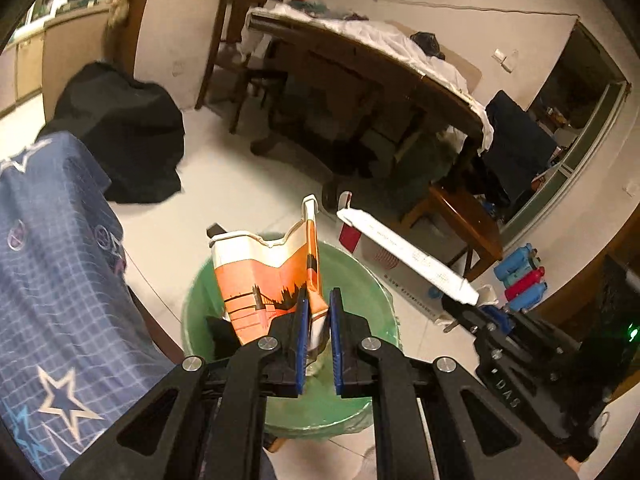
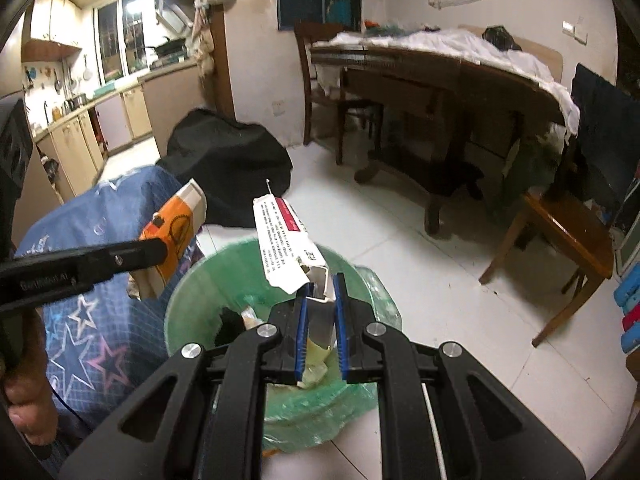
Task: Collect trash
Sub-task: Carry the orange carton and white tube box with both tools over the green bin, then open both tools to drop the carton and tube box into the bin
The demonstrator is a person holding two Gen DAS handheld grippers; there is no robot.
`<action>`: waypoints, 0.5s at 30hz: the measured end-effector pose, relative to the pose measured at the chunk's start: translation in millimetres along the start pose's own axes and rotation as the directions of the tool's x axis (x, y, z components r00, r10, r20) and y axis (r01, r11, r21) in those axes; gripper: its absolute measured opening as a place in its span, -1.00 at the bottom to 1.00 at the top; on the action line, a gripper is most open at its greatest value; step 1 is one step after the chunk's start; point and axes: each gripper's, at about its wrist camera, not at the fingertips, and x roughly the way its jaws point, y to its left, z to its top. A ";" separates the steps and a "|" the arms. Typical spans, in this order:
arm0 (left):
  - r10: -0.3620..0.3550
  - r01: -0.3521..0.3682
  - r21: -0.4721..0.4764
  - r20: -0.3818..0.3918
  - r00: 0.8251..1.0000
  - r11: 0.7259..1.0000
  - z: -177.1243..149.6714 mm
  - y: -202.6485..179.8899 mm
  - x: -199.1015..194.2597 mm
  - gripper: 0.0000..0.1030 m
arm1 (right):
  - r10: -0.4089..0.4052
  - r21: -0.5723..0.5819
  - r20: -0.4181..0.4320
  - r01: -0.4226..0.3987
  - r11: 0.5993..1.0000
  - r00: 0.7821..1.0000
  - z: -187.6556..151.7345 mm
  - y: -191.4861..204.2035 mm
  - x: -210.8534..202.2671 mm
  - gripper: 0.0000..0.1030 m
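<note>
— Left wrist view: we have the left gripper (image 1: 318,300) pinching a crumpled orange-and-white carton (image 1: 268,276), held above the green-lined trash bin (image 1: 360,280).

— Agreed. From the right wrist view, our right gripper (image 2: 323,286) is clamped on a long white-and-red box (image 2: 282,240), its lower end over the bin's near rim.

— We see both pieces above the bin's mouth, neither inside it. Some scraps (image 2: 316,364) lie in the bin.

— A blue star-patterned cloth (image 1: 60,280) lies just beside the bin, and a wooden table (image 2: 440,92) stands well apart.
</note>
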 end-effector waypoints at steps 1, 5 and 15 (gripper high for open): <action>-0.002 0.001 -0.007 -0.008 1.000 1.000 1.6 -1.4 4.8 -0.80 | -0.001 0.002 -0.014 0.001 1.000 1.000 -2.2 -2.1 4.3 -0.80; 0.005 -0.005 -0.023 -0.037 0.999 1.000 5.4 1.3 21.2 -0.80 | -0.001 0.011 -0.052 0.002 1.000 0.999 -8.5 -9.9 16.1 -0.80; 0.037 -0.039 -0.034 -0.069 0.997 0.999 8.7 13.8 43.1 -0.80 | -0.002 0.025 -0.078 0.004 1.000 0.997 -11.0 -15.8 20.0 -0.80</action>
